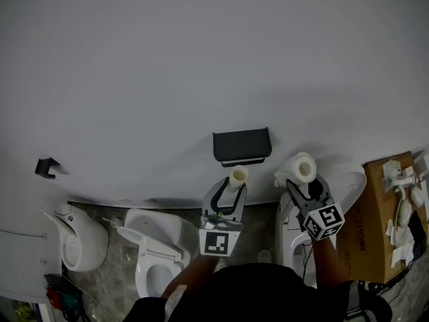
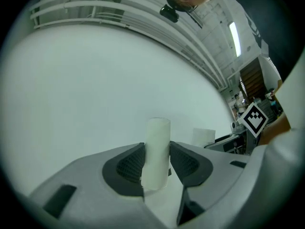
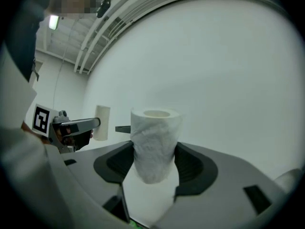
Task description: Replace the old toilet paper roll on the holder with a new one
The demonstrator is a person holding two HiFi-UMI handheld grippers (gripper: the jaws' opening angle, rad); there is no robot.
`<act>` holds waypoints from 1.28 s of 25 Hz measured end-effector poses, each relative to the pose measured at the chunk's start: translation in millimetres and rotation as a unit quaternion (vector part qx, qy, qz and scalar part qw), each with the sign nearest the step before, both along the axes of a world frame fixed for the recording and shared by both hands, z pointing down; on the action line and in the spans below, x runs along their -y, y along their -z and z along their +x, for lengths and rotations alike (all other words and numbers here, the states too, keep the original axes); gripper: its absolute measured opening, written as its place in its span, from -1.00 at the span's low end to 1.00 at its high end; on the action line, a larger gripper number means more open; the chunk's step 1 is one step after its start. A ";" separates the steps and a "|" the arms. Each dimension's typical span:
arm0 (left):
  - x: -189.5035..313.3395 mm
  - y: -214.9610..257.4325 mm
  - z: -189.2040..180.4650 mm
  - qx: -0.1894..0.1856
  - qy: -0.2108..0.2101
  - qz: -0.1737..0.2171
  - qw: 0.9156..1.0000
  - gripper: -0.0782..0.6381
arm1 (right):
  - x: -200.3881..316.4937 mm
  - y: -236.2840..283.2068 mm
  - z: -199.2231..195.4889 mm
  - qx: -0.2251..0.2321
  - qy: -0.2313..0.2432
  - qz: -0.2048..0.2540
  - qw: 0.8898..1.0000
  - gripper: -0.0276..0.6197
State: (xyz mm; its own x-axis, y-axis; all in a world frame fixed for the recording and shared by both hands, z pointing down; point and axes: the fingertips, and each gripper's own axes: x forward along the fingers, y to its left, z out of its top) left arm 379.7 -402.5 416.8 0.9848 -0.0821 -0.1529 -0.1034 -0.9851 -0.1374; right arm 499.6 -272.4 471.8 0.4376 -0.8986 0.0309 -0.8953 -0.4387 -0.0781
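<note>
Plain white wall (image 1: 201, 59) across most of the head view, evenly lit, with a small black bracket (image 1: 47, 168) fixed low on its left. Below it, grey mottled stone floor (image 1: 110, 284). Along the foot of the wall, from the left: a rounded white ceramic fixture (image 1: 80, 241), a white toilet (image 1: 157, 247), then a second white toilet (image 1: 345, 183) towards the right. Just beside that one, at the right edge, an open brown cardboard box (image 1: 372, 227) holding white fittings. Overhead in the left gripper view, pale ceiling rails (image 2: 119, 8) and a lit tube lamp (image 2: 234, 38).
</note>
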 end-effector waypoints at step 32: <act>62.2 -23.5 -53.4 0.042 0.082 0.018 0.996 -0.32 | 60.1 -66.4 50.9 0.496 -0.025 0.336 0.800 -0.12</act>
